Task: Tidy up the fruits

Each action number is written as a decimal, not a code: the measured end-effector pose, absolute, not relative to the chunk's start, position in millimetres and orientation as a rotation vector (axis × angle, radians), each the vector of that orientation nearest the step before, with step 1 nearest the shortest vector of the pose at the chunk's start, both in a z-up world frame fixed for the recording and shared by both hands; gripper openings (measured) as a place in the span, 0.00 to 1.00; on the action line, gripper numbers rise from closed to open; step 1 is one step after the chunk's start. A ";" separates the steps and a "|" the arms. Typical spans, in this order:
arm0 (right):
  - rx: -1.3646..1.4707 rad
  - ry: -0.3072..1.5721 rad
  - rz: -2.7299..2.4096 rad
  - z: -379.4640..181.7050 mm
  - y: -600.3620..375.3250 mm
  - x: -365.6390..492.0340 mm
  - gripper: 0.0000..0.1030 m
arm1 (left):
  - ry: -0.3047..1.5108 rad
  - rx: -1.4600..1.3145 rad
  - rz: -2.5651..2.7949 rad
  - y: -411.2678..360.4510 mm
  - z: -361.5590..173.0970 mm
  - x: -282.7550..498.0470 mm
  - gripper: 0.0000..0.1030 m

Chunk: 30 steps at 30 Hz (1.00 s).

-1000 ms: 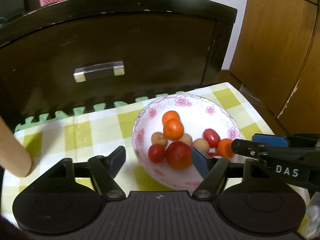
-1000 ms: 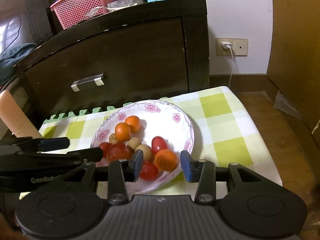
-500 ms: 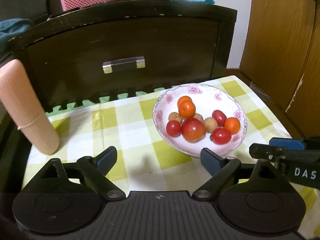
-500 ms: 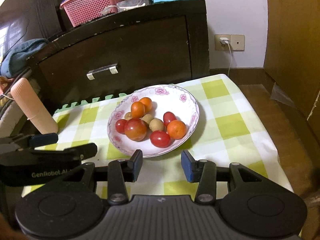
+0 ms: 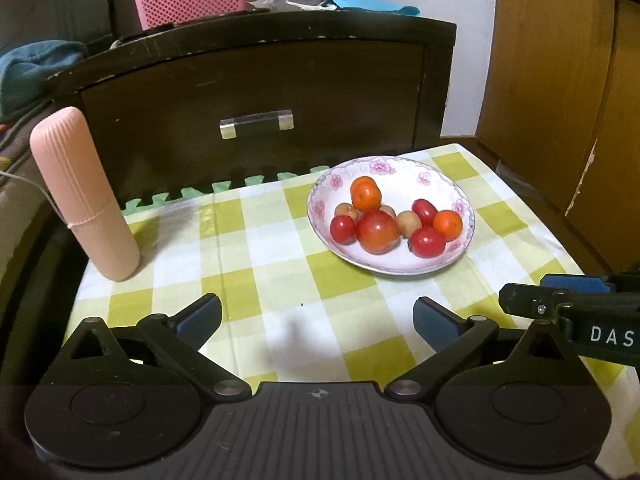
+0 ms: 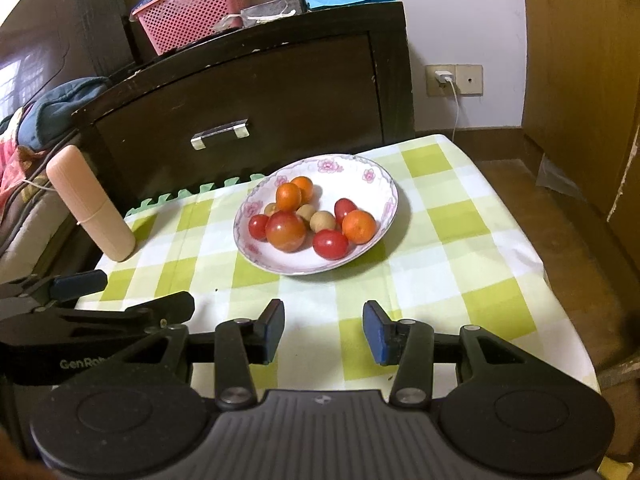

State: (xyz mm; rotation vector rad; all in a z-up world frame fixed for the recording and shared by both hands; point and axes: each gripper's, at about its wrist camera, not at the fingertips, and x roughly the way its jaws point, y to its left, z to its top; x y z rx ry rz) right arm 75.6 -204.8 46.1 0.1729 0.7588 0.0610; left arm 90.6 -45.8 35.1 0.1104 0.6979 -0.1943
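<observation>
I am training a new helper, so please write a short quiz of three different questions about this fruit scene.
1. True or false: the left gripper holds a fruit.
2. Where do the fruits lie? A) in the floral bowl B) on the checked cloth C) in the pink basket
3. Fill in: the pink ribbed case stands to the ____ of the bowl in both views.

Key: 1 false, both grippers are open and empty; 2 A; 3 left.
</observation>
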 end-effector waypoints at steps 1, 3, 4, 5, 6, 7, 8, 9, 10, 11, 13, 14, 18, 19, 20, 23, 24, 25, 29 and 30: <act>0.173 0.759 0.061 46.3 -204.5 74.5 0.41 | 0.698 0.112 -0.194 -45.7 34.9 88.6 1.00; 0.174 0.756 0.062 46.6 -203.8 71.6 0.41 | 0.699 0.114 -0.193 -45.9 33.9 85.4 1.00; 0.176 0.756 0.062 46.6 -203.5 70.6 0.41 | 0.699 0.116 -0.192 -45.7 33.4 84.3 1.00; 0.177 0.756 0.063 46.5 -203.2 70.0 0.41 | 0.699 0.116 -0.191 -45.2 32.9 83.1 1.00; 0.177 0.757 0.062 46.4 -202.7 69.5 0.41 | 0.700 0.116 -0.190 -44.9 32.6 82.2 1.00; 0.177 0.758 0.062 46.3 -202.3 69.1 0.41 | 0.701 0.114 -0.188 -44.4 32.5 81.3 1.00; 0.177 0.759 0.063 46.0 -201.7 68.5 0.41 | 0.701 0.112 -0.187 -43.8 32.3 80.6 1.00; 0.176 0.760 0.064 45.7 -200.9 67.8 0.41 | 0.702 0.111 -0.186 -43.4 32.2 79.8 1.00; 0.175 0.762 0.065 45.2 -199.9 67.4 0.41 | 0.702 0.110 -0.185 -43.0 32.0 79.1 1.00; 0.174 0.764 0.066 44.7 -198.8 66.5 0.41 | 0.702 0.110 -0.184 -42.6 31.6 78.2 1.00; 0.171 0.765 0.069 44.2 -196.5 64.1 0.41 | 0.704 0.108 -0.181 -41.8 31.2 76.1 1.00; 0.169 0.765 0.069 44.1 -195.5 62.4 0.41 | 0.705 0.106 -0.179 -41.3 31.0 74.8 1.00; 0.166 0.764 0.069 43.9 -192.8 54.6 0.41 | 0.708 0.103 -0.171 -38.8 30.3 70.0 1.00; 0.166 0.766 0.069 43.7 -192.5 53.2 0.41 | 0.710 0.101 -0.170 -38.1 30.0 68.8 1.00; 0.166 0.767 0.068 43.4 -192.0 51.5 0.41 | 0.713 0.098 -0.169 -37.4 29.7 67.6 1.00; 0.166 0.774 0.065 42.3 -190.3 46.9 0.41 | 0.718 0.096 -0.169 -36.4 28.5 62.6 1.00; 0.166 0.775 0.065 42.2 -189.9 45.2 0.41 | 0.719 0.096 -0.169 -36.4 28.3 60.8 1.00; 0.167 0.776 0.065 42.2 -189.5 43.6 0.41 | 0.719 0.097 -0.171 -36.4 28.3 58.8 1.00; 0.170 0.777 0.069 42.9 -186.7 35.9 0.41 | 0.717 0.110 -0.170 -38.0 28.8 51.5 1.00; 0.169 0.778 0.069 42.9 -185.8 34.0 0.41 | 0.715 0.117 -0.166 -38.6 28.9 49.5 1.00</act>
